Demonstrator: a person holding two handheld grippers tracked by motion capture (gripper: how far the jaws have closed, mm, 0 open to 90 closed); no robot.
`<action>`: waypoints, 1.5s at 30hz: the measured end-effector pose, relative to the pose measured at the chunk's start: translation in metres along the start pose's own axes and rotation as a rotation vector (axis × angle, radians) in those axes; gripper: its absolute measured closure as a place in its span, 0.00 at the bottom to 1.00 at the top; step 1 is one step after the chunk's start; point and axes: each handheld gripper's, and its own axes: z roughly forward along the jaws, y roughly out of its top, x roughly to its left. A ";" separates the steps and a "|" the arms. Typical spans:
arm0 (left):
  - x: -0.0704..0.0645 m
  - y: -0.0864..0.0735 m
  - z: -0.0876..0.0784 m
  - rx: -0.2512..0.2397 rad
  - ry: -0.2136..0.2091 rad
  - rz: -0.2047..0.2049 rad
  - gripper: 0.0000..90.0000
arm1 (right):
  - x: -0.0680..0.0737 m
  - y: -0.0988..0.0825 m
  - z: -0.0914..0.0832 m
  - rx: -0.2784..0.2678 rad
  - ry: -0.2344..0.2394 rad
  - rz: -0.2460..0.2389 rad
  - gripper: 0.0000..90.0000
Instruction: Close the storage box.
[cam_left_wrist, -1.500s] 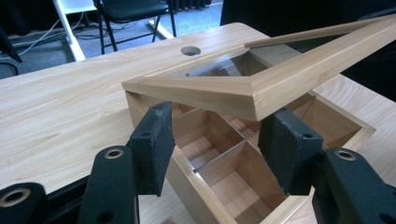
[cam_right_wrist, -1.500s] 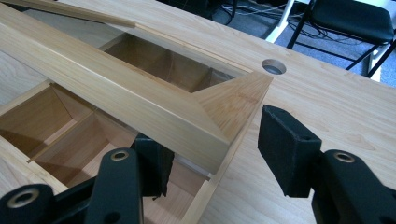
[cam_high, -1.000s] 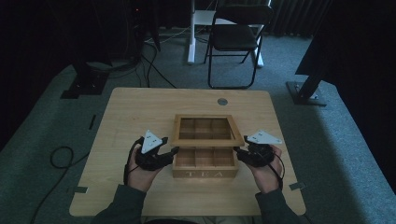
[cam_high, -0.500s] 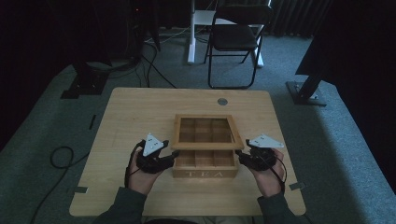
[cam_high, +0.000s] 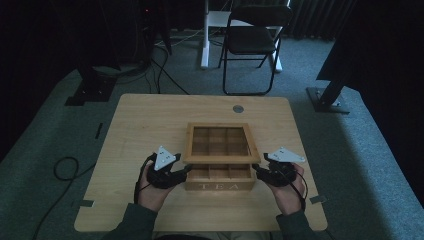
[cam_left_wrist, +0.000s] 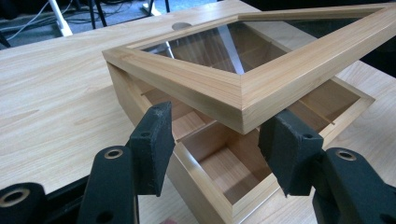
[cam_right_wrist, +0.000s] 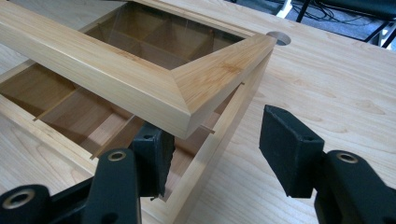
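Observation:
A wooden tea box (cam_high: 220, 186) with several compartments stands at the near middle of the table. Its glass-paned lid (cam_high: 220, 159) is hinged at the back and tilted up a little at the front. My left gripper (cam_high: 186, 170) is at the lid's front left corner. In the left gripper view the lid (cam_left_wrist: 210, 88) has its corner between my left gripper's (cam_left_wrist: 219, 144) wide-set jaws, above the box (cam_left_wrist: 196, 186). My right gripper (cam_high: 256, 170) is at the front right corner. There the lid (cam_right_wrist: 116, 79) lies over one pad (cam_right_wrist: 152, 158) of my right gripper (cam_right_wrist: 219, 140), and the other pad stands free beside the box.
The wooden table (cam_high: 150, 125) has a round cable hole (cam_high: 238, 108) behind the box. A folding chair (cam_high: 252, 40) and stand bases (cam_high: 330, 100) are on the carpet beyond the table. A cable (cam_high: 65, 170) loops on the floor at the left.
The lid's front edge has come a little lower toward the box, and both grippers have sunk slightly with it. The box has not moved.

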 end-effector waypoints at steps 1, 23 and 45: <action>0.000 0.000 0.000 0.000 0.000 0.000 0.50 | 0.000 0.000 0.000 0.000 0.000 0.000 0.50; -0.004 -0.014 0.003 0.019 0.001 -0.013 0.50 | 0.003 -0.015 0.002 0.017 0.029 0.018 0.51; -0.009 -0.028 0.008 0.051 0.011 -0.002 0.49 | 0.003 -0.030 0.005 0.040 0.035 0.034 0.50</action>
